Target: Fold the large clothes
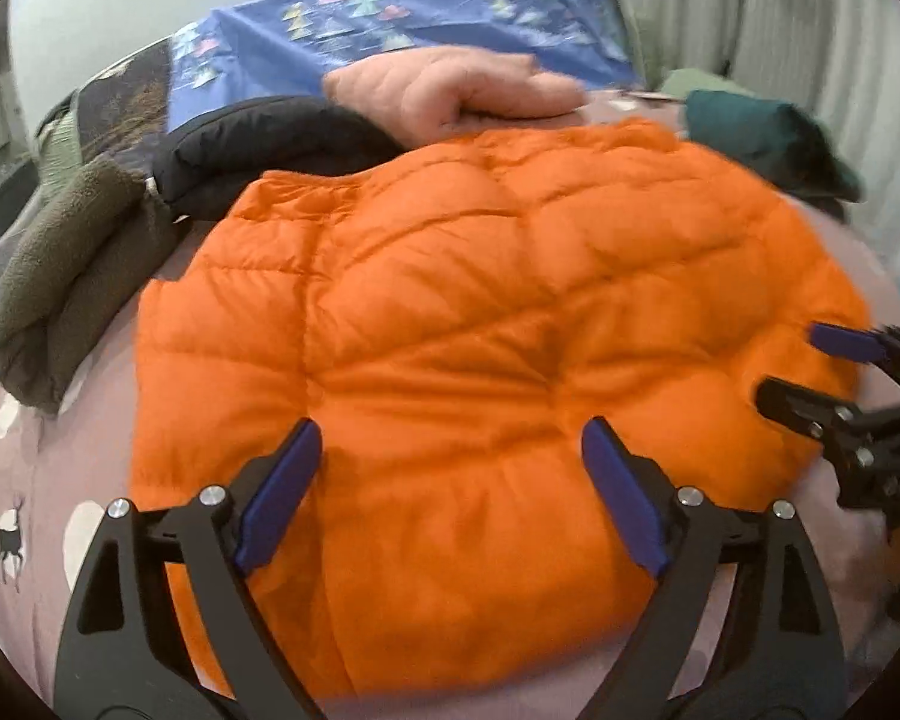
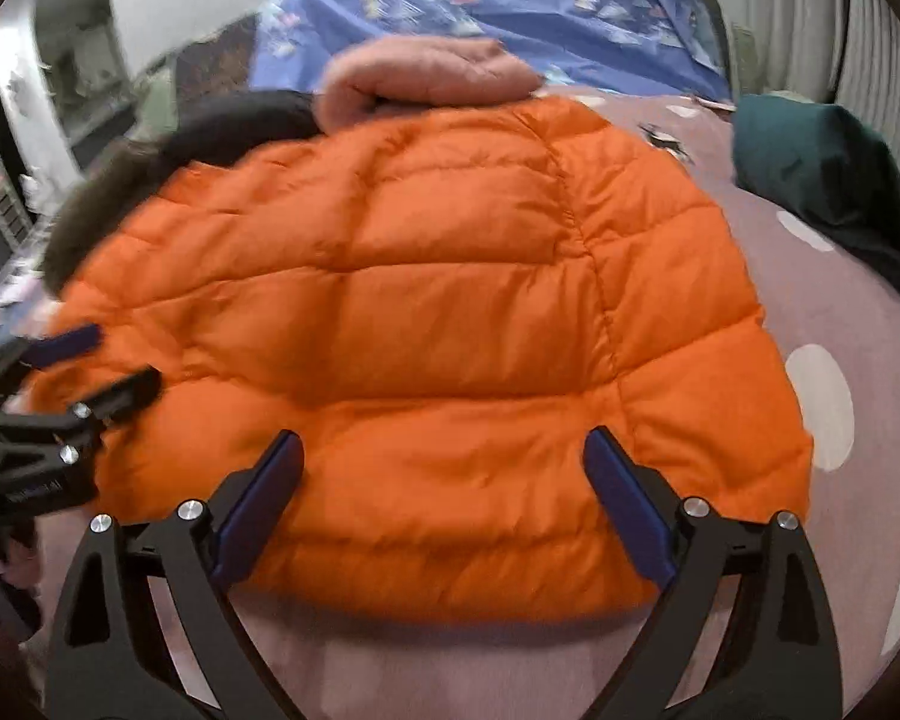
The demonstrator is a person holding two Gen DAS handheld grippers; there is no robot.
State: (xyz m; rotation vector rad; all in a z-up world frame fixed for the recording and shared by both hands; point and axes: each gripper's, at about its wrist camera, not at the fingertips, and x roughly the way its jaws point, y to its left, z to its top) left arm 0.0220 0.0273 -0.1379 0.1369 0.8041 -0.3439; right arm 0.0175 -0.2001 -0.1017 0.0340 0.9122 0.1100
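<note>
Over the puffy quilted orange down jacket (image 1: 486,324) on my mauve spotted bedsheet (image 2: 840,324), left gripper (image 1: 450,450) spread wide, right gripper (image 2: 444,456) likewise, nothing grasped

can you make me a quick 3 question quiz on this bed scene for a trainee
1. True or false: the left gripper is clamped on the orange puffer jacket.
2. Which garment lies right of the jacket in the right wrist view? A) dark green garment B) white towel C) red scarf
3. Fill in: the pink jacket lies at the orange jacket's ____ edge.

Key:
1. False: both it and the right gripper stand open above the jacket.
2. A, the dark green garment.
3. Far.
</note>
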